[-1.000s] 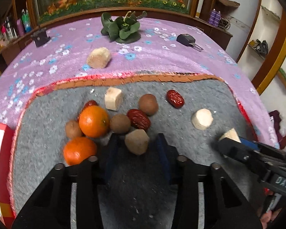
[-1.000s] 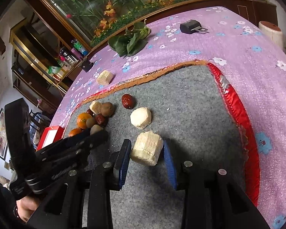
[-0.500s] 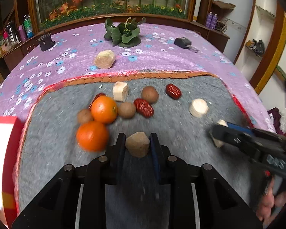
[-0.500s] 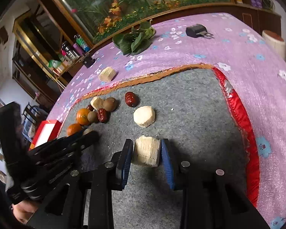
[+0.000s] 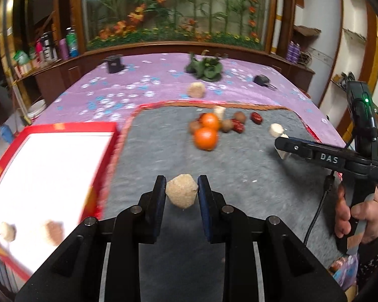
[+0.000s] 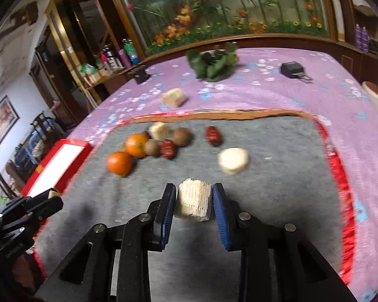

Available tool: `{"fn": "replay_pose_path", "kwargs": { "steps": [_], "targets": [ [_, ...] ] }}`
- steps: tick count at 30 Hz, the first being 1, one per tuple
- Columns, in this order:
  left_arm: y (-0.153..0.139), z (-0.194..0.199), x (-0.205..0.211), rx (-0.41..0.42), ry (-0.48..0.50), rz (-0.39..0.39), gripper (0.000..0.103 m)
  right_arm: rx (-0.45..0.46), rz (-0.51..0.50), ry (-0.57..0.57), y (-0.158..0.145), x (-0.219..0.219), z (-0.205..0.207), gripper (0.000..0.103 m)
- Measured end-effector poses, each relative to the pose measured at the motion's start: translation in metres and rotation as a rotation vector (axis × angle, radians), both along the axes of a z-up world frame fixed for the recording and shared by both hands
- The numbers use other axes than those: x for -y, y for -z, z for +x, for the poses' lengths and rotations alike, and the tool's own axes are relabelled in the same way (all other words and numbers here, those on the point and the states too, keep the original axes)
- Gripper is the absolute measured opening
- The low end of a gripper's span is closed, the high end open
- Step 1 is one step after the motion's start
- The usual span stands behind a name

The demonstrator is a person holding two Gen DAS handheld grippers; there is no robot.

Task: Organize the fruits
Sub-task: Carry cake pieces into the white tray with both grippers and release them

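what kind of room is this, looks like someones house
Probably a home living or dining room: a table under a purple floral cloth, a big aquarium-style planted display set in wood cabinetry behind it, and a shelf of bottles beside it.

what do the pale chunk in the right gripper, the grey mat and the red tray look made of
Pale chunk: fibrous, plant-like, perhaps cut sugarcane; cream, matte, lengthwise strands on its face.
Grey mat: felt-like fabric; fuzzy, dull nap, with a red and orange sewn edge.
Red tray: glossy red rim, bright white floor; plastic or coated card, blur leaves it open.
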State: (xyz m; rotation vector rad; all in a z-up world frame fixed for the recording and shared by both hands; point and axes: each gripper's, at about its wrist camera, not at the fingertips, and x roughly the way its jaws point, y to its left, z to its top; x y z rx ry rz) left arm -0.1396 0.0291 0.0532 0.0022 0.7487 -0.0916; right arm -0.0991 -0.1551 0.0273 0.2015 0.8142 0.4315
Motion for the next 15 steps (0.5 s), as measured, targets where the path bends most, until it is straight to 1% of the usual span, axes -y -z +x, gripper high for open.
{"fn": "replay_pose_path", "kwargs": {
  "steps": [2,5,12,15],
  "targets": [
    [-0.003,-0.005,-0.013,0.021,-0.028,0.018,0.023,-0.008,0.031,-0.02,-0.003,-0.014,-0.003,0.031],
    [-0.007,-0.011,-0.032,0.055,-0.077,0.037,0.023,-0.003,0.05,-0.075,-0.011,-0.048,-0.01,0.031],
    [-0.011,-0.018,-0.088,0.105,-0.211,0.051,0.023,0.048,0.118,-0.242,-0.034,-0.14,-0.02,0.031],
    [-0.011,-0.022,-0.109,0.12,-0.266,0.064,0.023,0.057,0.144,-0.281,-0.038,-0.168,-0.022,0.031]
  ]
}}
